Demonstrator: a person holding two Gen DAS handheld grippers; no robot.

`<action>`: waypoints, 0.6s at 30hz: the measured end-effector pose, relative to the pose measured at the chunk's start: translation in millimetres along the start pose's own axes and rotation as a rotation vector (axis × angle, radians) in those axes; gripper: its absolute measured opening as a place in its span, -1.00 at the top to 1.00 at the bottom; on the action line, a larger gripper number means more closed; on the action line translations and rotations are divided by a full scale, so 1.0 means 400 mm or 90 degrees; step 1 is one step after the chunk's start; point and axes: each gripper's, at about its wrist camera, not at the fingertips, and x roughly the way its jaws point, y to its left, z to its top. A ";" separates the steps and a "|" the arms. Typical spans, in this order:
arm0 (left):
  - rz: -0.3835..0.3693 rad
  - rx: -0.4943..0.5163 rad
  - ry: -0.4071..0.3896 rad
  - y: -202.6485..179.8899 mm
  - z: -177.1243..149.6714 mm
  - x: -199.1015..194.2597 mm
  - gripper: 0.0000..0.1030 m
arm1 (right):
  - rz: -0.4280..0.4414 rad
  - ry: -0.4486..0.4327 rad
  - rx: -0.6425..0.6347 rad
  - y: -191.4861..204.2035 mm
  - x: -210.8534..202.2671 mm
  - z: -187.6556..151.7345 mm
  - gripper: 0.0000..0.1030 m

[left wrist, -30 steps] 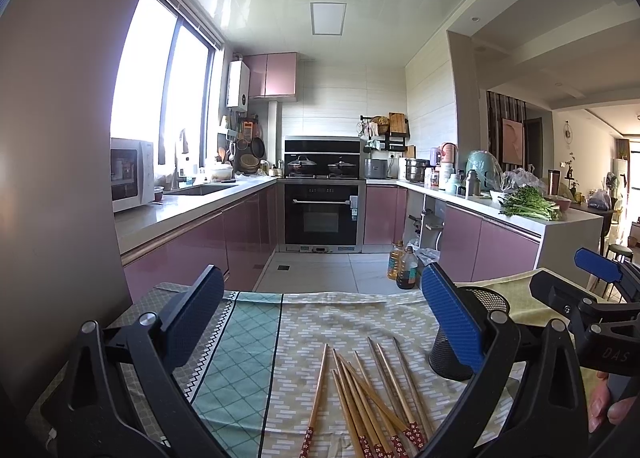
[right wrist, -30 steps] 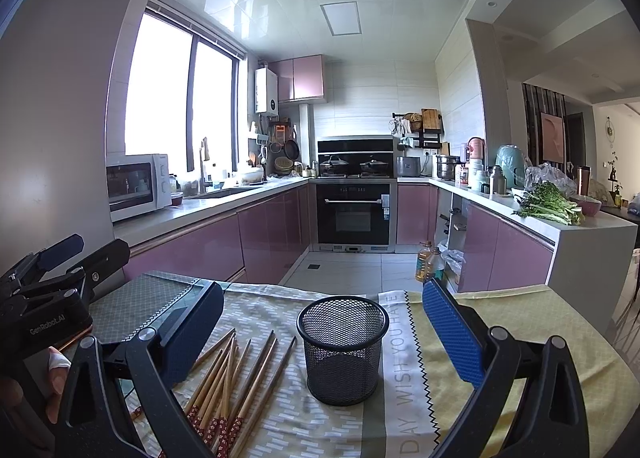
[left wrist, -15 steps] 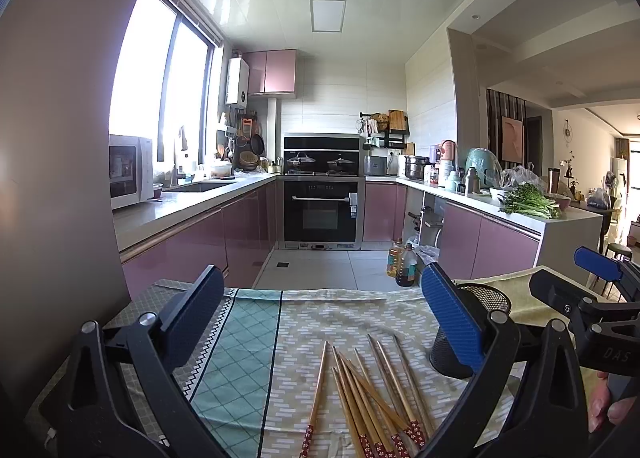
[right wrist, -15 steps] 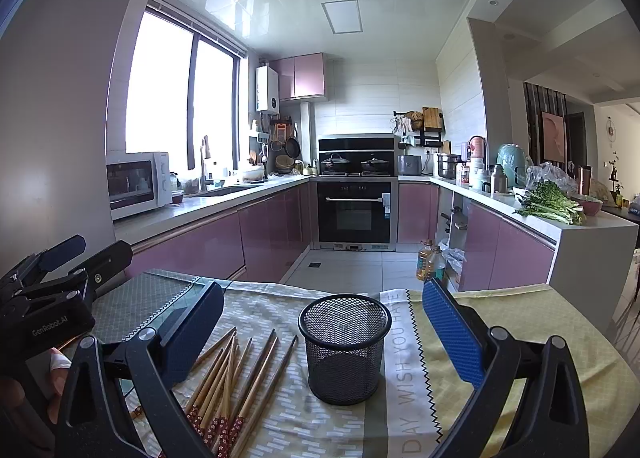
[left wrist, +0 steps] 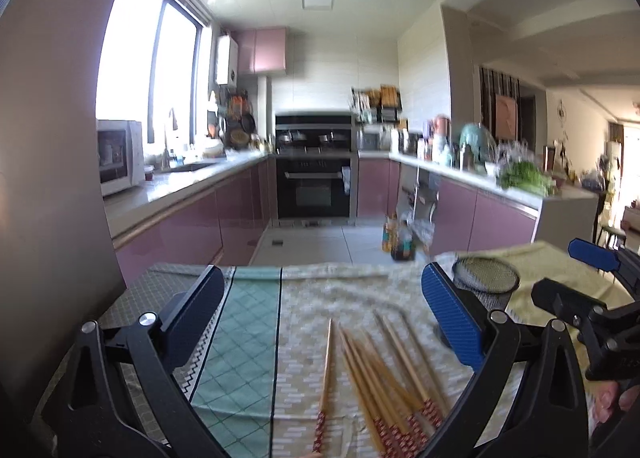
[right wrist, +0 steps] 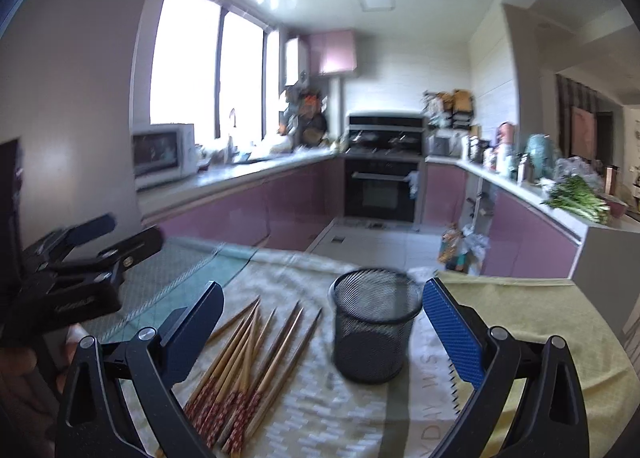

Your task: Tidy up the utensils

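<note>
Left wrist view: left gripper (left wrist: 320, 322) hangs above the table w/ jaws spread wide, nothing between them. Chopsticks (left wrist: 376, 378) lie loose on the patterned cloth (left wrist: 248, 338), fanned out below and a bit right of centre; one stick (left wrist: 326, 374) sits apart from the rest, to their left. Red-patterned ends point toward the camera, bare tips away. Mesh cup (left wrist: 486, 286) stands upright just past the right finger, partly hidden by it. Right gripper (left wrist: 592, 282) shows at the frame's right edge. Picture is blurred, so stick count is unclear.

Right wrist view: right gripper (right wrist: 320, 326) also wide open, empty. Mesh cup (right wrist: 374, 326) stands between its fingers, nearer the right one, empty as far as I can see. Chopsticks (right wrist: 252, 358) lie just beside the cup on its left, overlapping each other. Left gripper (right wrist: 92, 254) is at the left edge.

Handling, my guess: sticks are light, stiff, thin wood, smooth, prob. roll or pivot if pinched off-centre. Best hold is near mid-length, pads across the stick; the lone one looks easiest, since the pile overlaps. Cup is light and may tip if knocked.
</note>
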 end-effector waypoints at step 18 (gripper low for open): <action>-0.089 0.069 0.345 0.026 -0.191 0.314 -0.05 | 0.091 0.344 0.087 0.000 0.326 -0.131 0.35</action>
